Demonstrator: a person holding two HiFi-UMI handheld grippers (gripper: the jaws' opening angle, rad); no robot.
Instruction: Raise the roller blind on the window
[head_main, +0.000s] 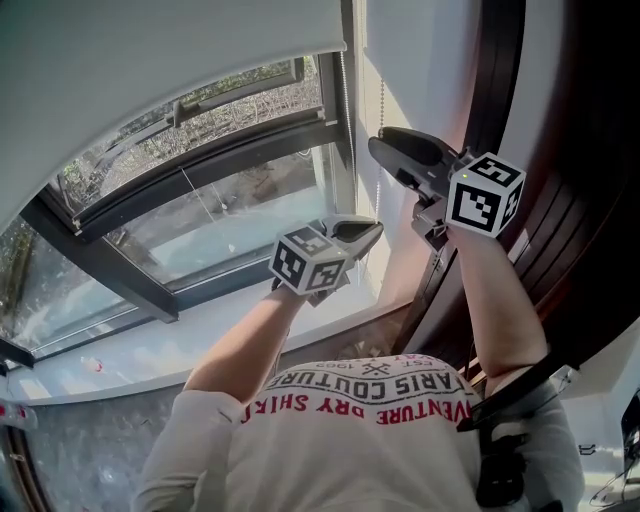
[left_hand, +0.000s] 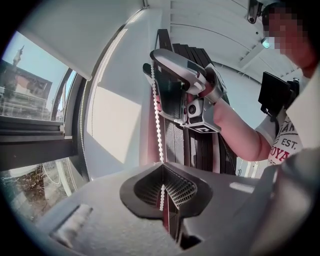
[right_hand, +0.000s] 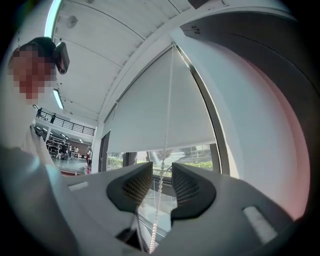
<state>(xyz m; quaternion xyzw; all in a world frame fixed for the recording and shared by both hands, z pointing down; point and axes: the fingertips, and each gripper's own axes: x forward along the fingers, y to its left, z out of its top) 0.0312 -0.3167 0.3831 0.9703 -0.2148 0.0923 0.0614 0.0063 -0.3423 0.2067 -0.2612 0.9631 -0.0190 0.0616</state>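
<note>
Up at the window, a person in a white printed T-shirt (head_main: 370, 395) works the bead chain (left_hand: 158, 120) of the roller blind (head_main: 150, 60) with a gripper in each hand. The left gripper (head_main: 358, 234) has its jaws closed tight on the chain, the white beads running down into the seam between the ribbed pads (left_hand: 182, 187). The right gripper (head_main: 388, 148) is held higher on the same chain, beside the pale window reveal (right_hand: 250, 125); its jaws stand wide, and the chain hangs through the gap between them without being pinched. The blind itself covers the upper part of the window, its lower edge stopping partway down, so that a strip of glass (head_main: 230, 220) and the dark window frame (head_main: 110, 270) show beneath it, with greenery outside. Below the glass runs a white sill (head_main: 200, 340). The chain hangs at the right side of the window, close to the frame's upright, and dark slatted panelling (head_main: 570, 190) rises just to the right of the raised arm.
</note>
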